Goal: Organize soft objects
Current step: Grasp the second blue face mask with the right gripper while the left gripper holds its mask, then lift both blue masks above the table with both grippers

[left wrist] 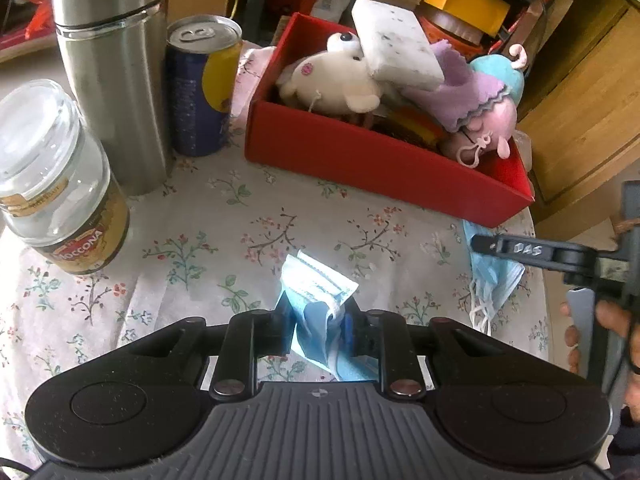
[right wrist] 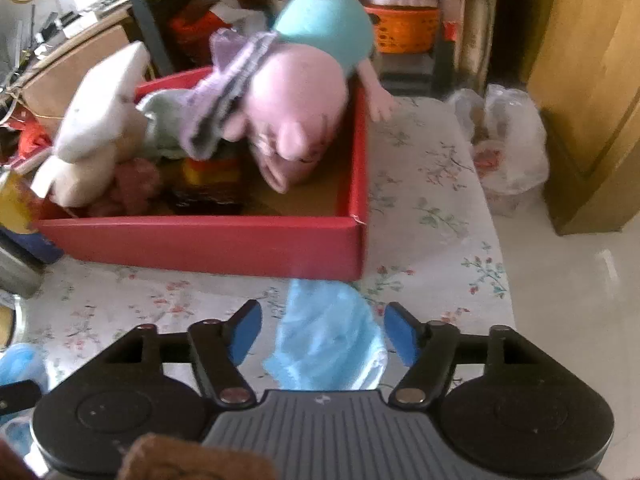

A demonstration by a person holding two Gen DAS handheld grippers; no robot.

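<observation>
My left gripper (left wrist: 316, 314) is shut on a folded blue face mask (left wrist: 316, 280), held just above the floral tablecloth. A second blue mask (right wrist: 328, 344) lies on the cloth in front of the red box (right wrist: 200, 240). My right gripper (right wrist: 323, 314) is open, its blue pads on either side of this mask and not touching it. In the left wrist view the right gripper (left wrist: 520, 252) reaches in from the right over that second mask (left wrist: 496, 280). The red box (left wrist: 360, 160) holds a white plush mouse (left wrist: 332, 80), a pink pig plush (left wrist: 484, 120), a white sponge (left wrist: 396, 44) and other soft items.
A steel flask (left wrist: 112, 72), a drink can (left wrist: 200, 88) and a glass jar (left wrist: 56, 184) stand left of the box. The table's right edge (right wrist: 496, 240) drops to a pale floor with plastic bags (right wrist: 508, 140) and a wooden cabinet (right wrist: 592, 100). Clutter lies behind.
</observation>
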